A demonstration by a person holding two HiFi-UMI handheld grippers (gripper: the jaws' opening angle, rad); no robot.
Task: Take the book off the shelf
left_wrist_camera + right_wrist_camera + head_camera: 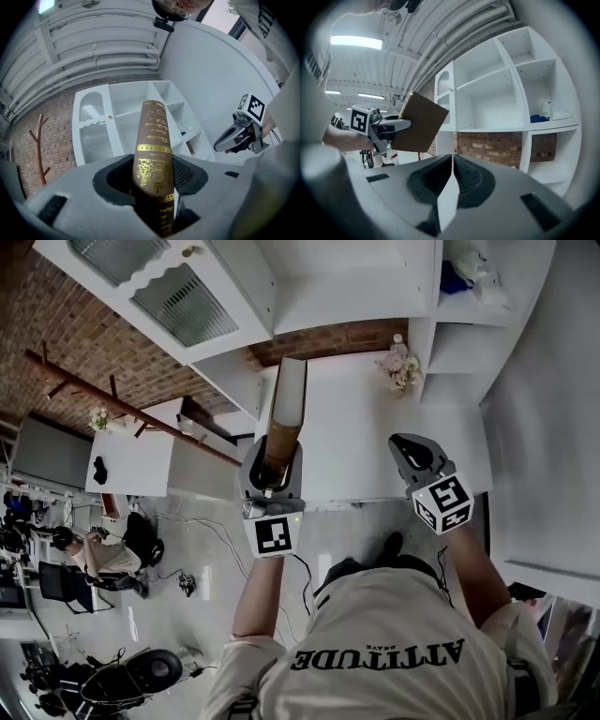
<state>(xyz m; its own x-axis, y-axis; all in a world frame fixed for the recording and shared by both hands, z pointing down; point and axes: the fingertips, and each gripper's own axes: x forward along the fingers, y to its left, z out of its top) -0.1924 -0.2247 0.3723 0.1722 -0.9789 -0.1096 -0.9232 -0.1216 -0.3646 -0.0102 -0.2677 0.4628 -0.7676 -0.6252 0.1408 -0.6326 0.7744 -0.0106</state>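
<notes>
- Two grippers show, one in each of the person's hands.
- The left gripper (272, 465) squeezes the bottom end of the brown book (285, 399), with one jaw pressing on each cover.
- The book is off the shelf (347, 287). It sticks out of the jaws into open air, and its gold-printed spine faces that gripper's camera.
- In the head view the book sits over the left side of the white top (366, 437), close to that top's left edge.
- The right gripper (409, 448) has its jaws pressed together with nothing between them.
- It is well apart from the book, off to the right, with open room between the two.
- The shelf boxes are wide and open at the front. A blue thing (540, 118) sits in one box on the right.
- A small bunch of flowers (401, 367) stands at the back of the white top, near the shelf wall and away from both grippers.
</notes>
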